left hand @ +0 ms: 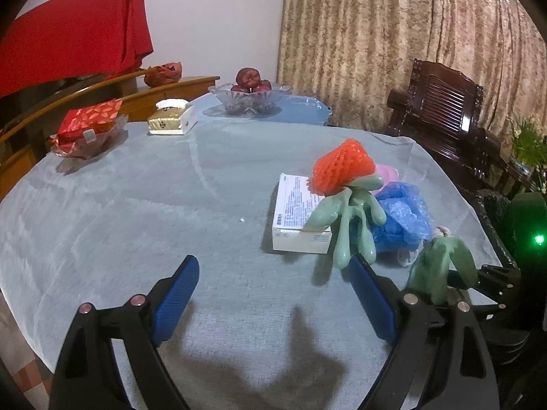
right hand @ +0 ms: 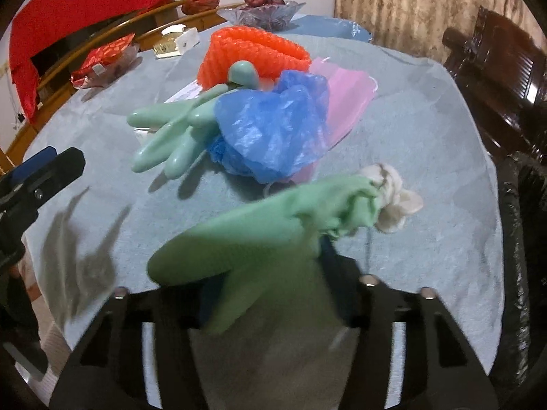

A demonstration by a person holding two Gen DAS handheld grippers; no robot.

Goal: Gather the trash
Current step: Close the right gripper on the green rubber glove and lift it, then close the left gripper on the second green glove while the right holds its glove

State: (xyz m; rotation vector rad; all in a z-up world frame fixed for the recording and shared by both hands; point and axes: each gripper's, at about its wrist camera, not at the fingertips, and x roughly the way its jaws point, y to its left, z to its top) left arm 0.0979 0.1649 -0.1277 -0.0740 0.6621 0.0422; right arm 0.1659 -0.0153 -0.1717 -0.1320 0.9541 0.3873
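The carrying-off step was judged to be in hand: one green glove (right hand: 259,253) was pinched between the pressed-together fingers of the right gripper (right hand: 273,294) and held up above the table (right hand: 427,136), while the left gripper (left hand: 273,294) was spread wide with nothing between its fingers. Next, a bin would be called for, perhaps the dark container (right hand: 523,239) to the right gripper's right. Just ahead of the right gripper, five pieces were counted: one more green glove (right hand: 171,140), one blue bag (right hand: 273,130), one pink sheet (right hand: 345,102), one orange net (right hand: 253,51), one white box (left hand: 301,212).
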